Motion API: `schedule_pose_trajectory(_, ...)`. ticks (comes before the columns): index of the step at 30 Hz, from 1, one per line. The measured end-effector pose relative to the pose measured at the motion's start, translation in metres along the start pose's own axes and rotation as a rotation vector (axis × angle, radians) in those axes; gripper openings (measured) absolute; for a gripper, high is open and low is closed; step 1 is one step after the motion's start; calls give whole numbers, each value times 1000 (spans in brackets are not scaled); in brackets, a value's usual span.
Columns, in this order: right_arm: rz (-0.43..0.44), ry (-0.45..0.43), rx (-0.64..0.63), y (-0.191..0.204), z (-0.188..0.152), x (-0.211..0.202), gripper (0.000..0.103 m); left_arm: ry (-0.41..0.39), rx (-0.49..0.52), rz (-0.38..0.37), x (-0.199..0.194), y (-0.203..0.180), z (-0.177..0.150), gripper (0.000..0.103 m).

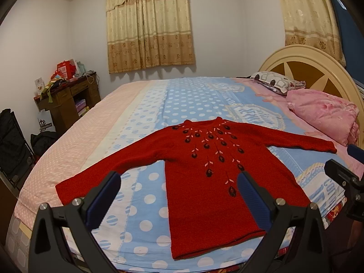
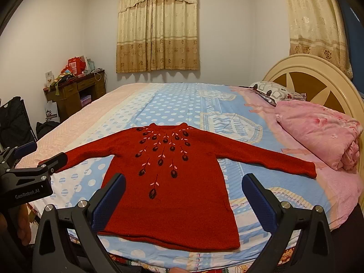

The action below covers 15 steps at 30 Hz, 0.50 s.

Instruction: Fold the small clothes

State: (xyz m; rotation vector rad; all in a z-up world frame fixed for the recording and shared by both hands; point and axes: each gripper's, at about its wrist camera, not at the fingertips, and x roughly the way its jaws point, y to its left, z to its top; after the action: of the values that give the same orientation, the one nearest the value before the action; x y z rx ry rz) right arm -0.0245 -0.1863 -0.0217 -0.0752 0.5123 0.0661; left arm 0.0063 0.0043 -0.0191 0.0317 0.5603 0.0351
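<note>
While both tools are waiting wide open and holding nothing, the small red knitted sweater with dark flowers is lying flat on the dotted blue bed sheet, sleeves stretching sideways. The left gripper is sitting nearer the left sleeve, the right gripper nearer the right sleeve.

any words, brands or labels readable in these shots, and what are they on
"GenRobot.AI" is printed in grey on the black body of the left gripper, seen in the right wrist view.
Large block letters run across the badge prints on the bedsheet, but they are too distorted to read.
Print on the red boxes on the desk is too small to read.
</note>
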Motion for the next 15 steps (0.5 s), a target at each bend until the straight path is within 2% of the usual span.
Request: schedule_pose_trajectory(15, 7, 8, -9, 4, -1, 4, 102, 5, -6, 7, 4, 4, 2, 103)
